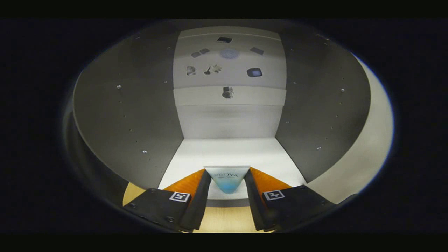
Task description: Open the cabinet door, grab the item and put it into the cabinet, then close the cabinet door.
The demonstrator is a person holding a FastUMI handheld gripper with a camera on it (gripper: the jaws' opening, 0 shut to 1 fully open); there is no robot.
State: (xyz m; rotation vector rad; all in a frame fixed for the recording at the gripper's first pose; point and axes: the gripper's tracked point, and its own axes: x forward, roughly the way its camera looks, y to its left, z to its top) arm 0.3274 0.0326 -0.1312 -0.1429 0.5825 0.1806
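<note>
The gripper (227, 182) sits at the bottom centre of the frame, its two fingers narrowed onto a small white box (227, 177) with a blue lower part. Both fingers press against the box's sides, one on the left and one on the right, so the box is clamped between them with its front face turned toward the camera. Printed lettering shows on that face.

The box is held at the front edge of the open cabinet (122, 115), just above the pale shelf floor (231, 150) that runs from the fingertips toward the centre of the frame. Dark grey side walls rise to the left and right of the floor, each dotted with small shelf-pin holes. The white back wall (229, 119) fills the middle. Higher, in the upper centre, a white panel (229, 66) carries several small dark shapes, too small to identify. A strip of light wood surface (224, 220) shows below the fingers at the bottom of the frame.
</note>
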